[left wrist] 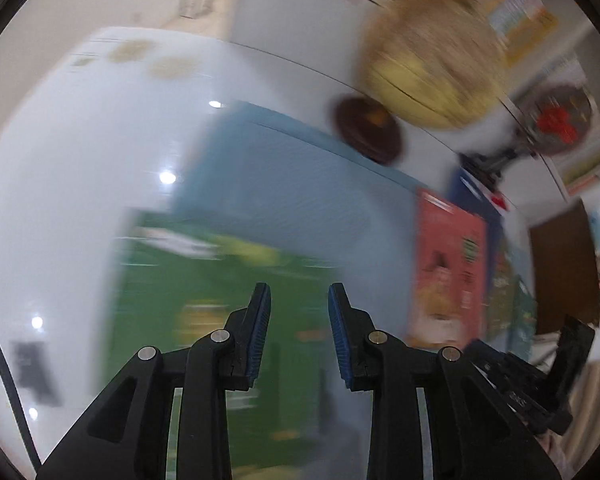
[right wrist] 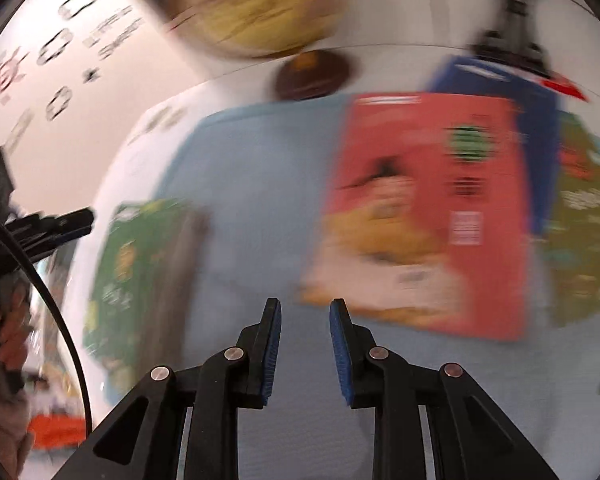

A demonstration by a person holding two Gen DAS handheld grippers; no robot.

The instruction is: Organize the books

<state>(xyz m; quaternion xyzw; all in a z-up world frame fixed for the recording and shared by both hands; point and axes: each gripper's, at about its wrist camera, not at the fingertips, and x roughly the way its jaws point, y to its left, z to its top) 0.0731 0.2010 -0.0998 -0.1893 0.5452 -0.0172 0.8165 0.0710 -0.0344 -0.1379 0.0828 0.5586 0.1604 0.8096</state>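
Observation:
Both views are blurred by motion. A green book (left wrist: pixel 204 320) lies flat on a light blue mat (left wrist: pixel 300 184), right under my open, empty left gripper (left wrist: pixel 299 294). A red book (left wrist: pixel 448 268) lies further right, over a dark blue book (left wrist: pixel 470 190). In the right wrist view my right gripper (right wrist: pixel 305 304) is open and empty above the mat (right wrist: pixel 252 184), just left of the red book (right wrist: pixel 428 208). The green book (right wrist: pixel 140 272) is at the left, the dark blue book (right wrist: pixel 496 80) behind, and an olive-green book (right wrist: pixel 584 232) at the right.
A yellow globe (left wrist: pixel 432 60) on a dark round base (left wrist: pixel 366 128) stands behind the mat on the white table (left wrist: pixel 80 180). A small fan (left wrist: pixel 556 120) stands at the back right. The other gripper (right wrist: pixel 52 224) shows at the left edge of the right wrist view.

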